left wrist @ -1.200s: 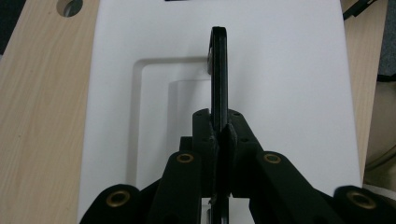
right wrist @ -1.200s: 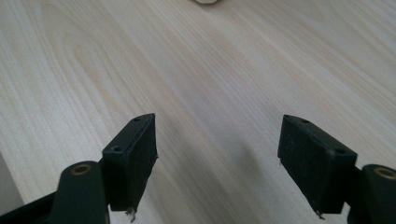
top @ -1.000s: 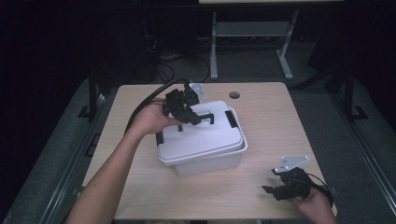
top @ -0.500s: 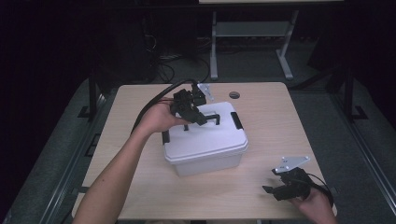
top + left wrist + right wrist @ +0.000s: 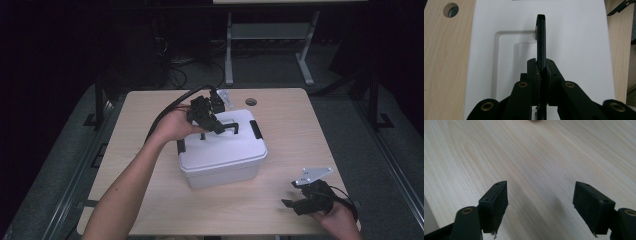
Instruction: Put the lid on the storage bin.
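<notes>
While my left hand-held gripper [image 5: 216,126] sits over the white box [image 5: 222,150] near the middle of the wooden surface [image 5: 300,130], its jaws are pressed together on the black handle [image 5: 541,37] that stands upright from the lid [image 5: 579,50]; in the left gripper view I see the thin bar caught edge-on between the two pads, with the recessed outline of the handle's well to its left. From the high view, a black latch [image 5: 257,129] shows on the box's right end, and a thick black cable [image 5: 167,112] trails from the left gripper toward the far left of the surface. My right hand-held gripper [image 5: 295,205] rests low at the near right corner, well apart from the box, a grey plate [image 5: 312,176] on top of it. In the right gripper view its jaws are spread wide with nothing between them, just bare wood grain. A round hole [image 5: 251,101] lies in the surface beyond the box.
</notes>
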`<state>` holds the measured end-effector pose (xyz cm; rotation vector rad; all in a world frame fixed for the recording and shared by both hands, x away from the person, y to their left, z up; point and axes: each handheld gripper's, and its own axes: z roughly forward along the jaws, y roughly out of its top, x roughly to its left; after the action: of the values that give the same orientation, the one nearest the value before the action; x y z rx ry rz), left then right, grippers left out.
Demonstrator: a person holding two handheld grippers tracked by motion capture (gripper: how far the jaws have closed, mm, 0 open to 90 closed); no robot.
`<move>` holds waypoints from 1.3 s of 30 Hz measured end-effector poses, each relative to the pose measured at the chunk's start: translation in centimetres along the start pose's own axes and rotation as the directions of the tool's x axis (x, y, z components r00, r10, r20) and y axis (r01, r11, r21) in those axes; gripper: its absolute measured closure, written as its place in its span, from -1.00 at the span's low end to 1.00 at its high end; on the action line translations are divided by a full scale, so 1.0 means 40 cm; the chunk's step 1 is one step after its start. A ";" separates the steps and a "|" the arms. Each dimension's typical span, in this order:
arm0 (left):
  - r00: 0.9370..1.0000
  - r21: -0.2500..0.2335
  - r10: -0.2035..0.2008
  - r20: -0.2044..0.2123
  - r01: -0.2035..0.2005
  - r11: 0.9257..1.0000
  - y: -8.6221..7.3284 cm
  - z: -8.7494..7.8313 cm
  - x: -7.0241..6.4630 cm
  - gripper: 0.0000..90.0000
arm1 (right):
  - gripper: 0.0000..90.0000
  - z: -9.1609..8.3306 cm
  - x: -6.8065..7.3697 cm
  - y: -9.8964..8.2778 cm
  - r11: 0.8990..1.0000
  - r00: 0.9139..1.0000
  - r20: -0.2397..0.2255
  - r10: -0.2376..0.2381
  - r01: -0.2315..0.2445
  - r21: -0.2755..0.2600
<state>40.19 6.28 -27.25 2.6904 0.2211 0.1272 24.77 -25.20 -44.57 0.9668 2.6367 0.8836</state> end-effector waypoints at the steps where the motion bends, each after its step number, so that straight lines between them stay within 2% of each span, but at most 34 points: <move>1: 1.000 -0.004 -0.006 -0.003 0.006 1.000 -0.001 0.001 0.000 0.87 | -0.39 0.001 0.000 0.000 1.000 1.000 0.000 -0.001 0.001 0.000; 5: 1.000 -0.004 -0.005 -0.011 0.005 1.000 -0.002 0.000 0.003 0.86 | -0.39 0.002 0.001 0.001 1.000 1.000 -0.003 -0.002 0.002 0.004; 11: 1.000 0.006 0.011 0.009 -0.011 1.000 0.002 0.006 -0.003 0.86 | -0.39 0.005 0.002 0.003 1.000 1.000 -0.007 -0.003 0.003 0.008; 20: 1.000 0.018 0.002 0.024 -0.003 1.000 -0.012 0.017 -0.001 0.86 | -0.39 0.005 0.003 0.001 1.000 1.000 -0.007 -0.004 0.004 0.011; 39: 0.999 0.008 -0.017 0.028 0.016 1.000 -0.015 0.025 0.006 0.85 | -0.39 0.006 0.004 0.002 1.000 1.000 -0.008 -0.012 0.012 0.010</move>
<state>40.46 6.45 -28.41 2.6959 0.2356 0.0841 24.79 -24.93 -44.71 0.9510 2.6527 0.8742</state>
